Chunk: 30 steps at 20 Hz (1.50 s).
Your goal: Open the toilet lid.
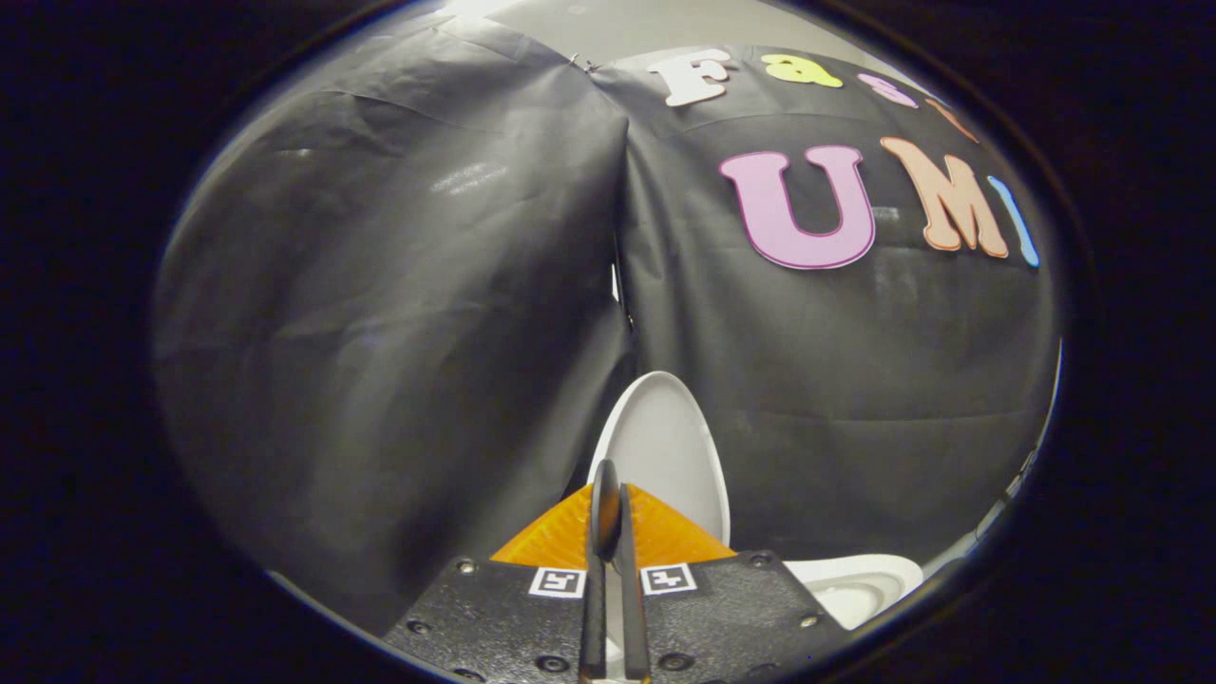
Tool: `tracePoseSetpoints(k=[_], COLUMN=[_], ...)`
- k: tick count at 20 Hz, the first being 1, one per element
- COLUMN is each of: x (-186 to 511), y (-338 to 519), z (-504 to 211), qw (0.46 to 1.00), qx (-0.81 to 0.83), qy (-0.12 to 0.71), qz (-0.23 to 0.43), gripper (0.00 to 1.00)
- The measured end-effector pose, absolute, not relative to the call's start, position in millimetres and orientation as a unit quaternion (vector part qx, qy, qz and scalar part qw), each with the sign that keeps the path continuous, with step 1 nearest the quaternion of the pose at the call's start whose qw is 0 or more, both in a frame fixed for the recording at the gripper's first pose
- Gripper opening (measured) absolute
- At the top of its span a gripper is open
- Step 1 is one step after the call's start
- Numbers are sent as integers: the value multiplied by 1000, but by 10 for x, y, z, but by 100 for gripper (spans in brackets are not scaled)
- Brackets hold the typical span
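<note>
Gripper [608,518]: the two fingers stand nearly together, with only a thin gap between them. Whether anything is pinched in that gap cannot be told; the tips [605,508] overlap the lower part of the lid in this view, and contact cannot be confirmed.

Toilet lid [665,451]: raised, standing close to upright, its pale inner face turned toward the gripper. It rises just beyond the fingertips, slightly to their right, in front of the black cloth wall [380,332].

Toilet bowl [855,584]: part of the white rim and seat shows near and to the right of the fingers, below the lid.
</note>
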<state>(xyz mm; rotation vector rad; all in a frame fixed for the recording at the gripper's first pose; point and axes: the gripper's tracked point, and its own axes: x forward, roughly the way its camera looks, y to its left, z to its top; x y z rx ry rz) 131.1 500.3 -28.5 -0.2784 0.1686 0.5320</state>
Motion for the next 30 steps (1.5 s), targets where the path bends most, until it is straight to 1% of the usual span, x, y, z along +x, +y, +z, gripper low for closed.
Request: tracePoseSetpoints(k=[3,4,9,13,15,22,23,24,25,28,30], x=[1296,1280,1373,1403,1412,1418,1390,1317,1268,1129,1083], y=[4963,4933,4699,4560,4540,4508,4529,4654,4745,4723,4626], z=[-271,-267,-146,-59,-50,-19,-30,-65,7,327,519], qw=[953,956,965,965,963,957,955,947,944,948,954], qx=[-137,-134,-133,-151,-153,-152,-153,-139,-122,-80,-66], qy=[81,80,76,74,73,70,70,73,62,29,5], qz=[257,248,211,203,211,235,244,280,300,305,293], gripper=[7,10,49,80,96,96,96,96,96,96,96])
